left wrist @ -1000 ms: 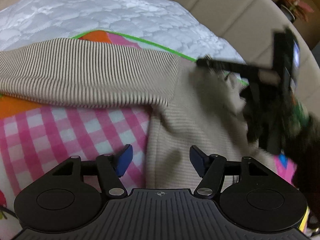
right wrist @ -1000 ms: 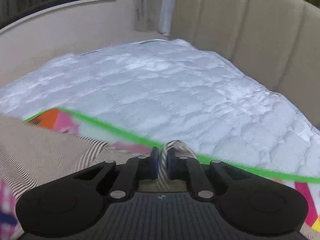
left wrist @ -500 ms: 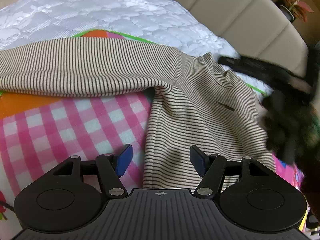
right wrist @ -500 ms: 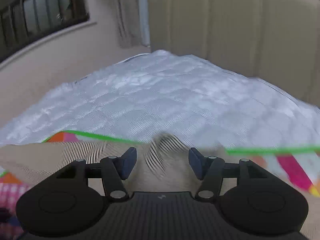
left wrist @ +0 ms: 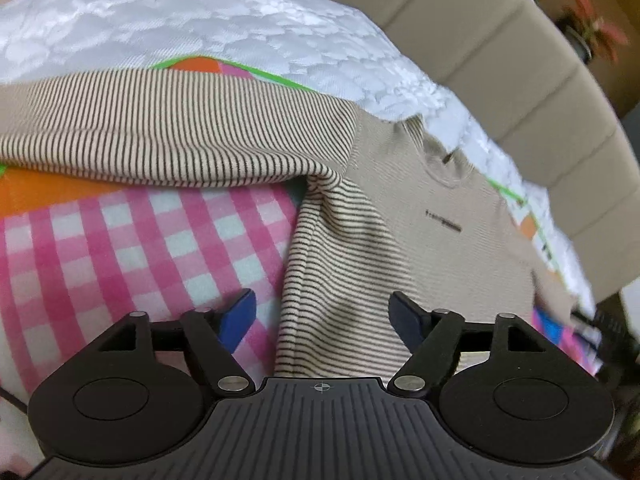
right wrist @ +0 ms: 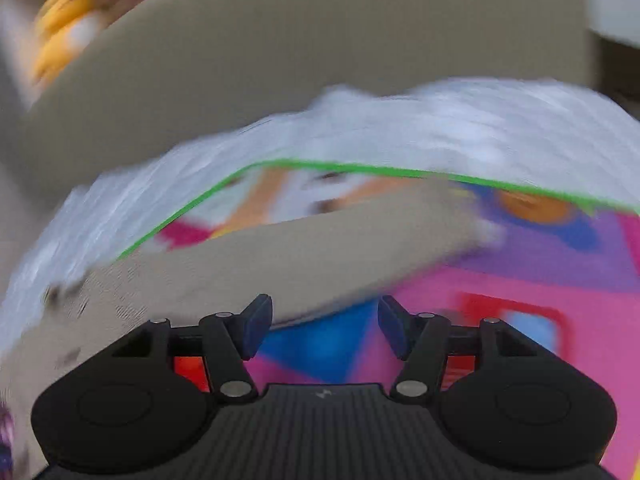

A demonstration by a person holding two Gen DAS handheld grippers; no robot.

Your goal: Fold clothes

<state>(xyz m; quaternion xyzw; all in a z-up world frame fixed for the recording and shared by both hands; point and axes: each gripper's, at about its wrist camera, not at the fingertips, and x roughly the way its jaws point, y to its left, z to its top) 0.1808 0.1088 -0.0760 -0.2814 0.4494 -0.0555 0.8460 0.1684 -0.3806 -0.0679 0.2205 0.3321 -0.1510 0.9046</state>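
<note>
the left gripper (left wrist: 322, 312) is wide open and holds nothing, hovering over the side edge of a beige long-sleeved shirt with thin dark stripes (left wrist: 360, 216). the shirt lies spread on a colourful play mat with pink and white checks (left wrist: 120, 248), one sleeve stretched sideways. the right gripper (right wrist: 325, 328) is also wide open and empty, above the mat beside the blurred other sleeve (right wrist: 320, 256). beyond lies a white quilted bedspread (left wrist: 200, 24).

Right gripper (right wrist: 325, 328) let go of the striped shirt (left wrist: 400, 216): a second ago its jaws were pinched on a fold of the cloth, then they spread. It swung right, off the collar, over the shirt's sleeve (right wrist: 320, 256) and colourful mat (right wrist: 520, 292). It left the left wrist view, uncovering the collar and chest.
</note>
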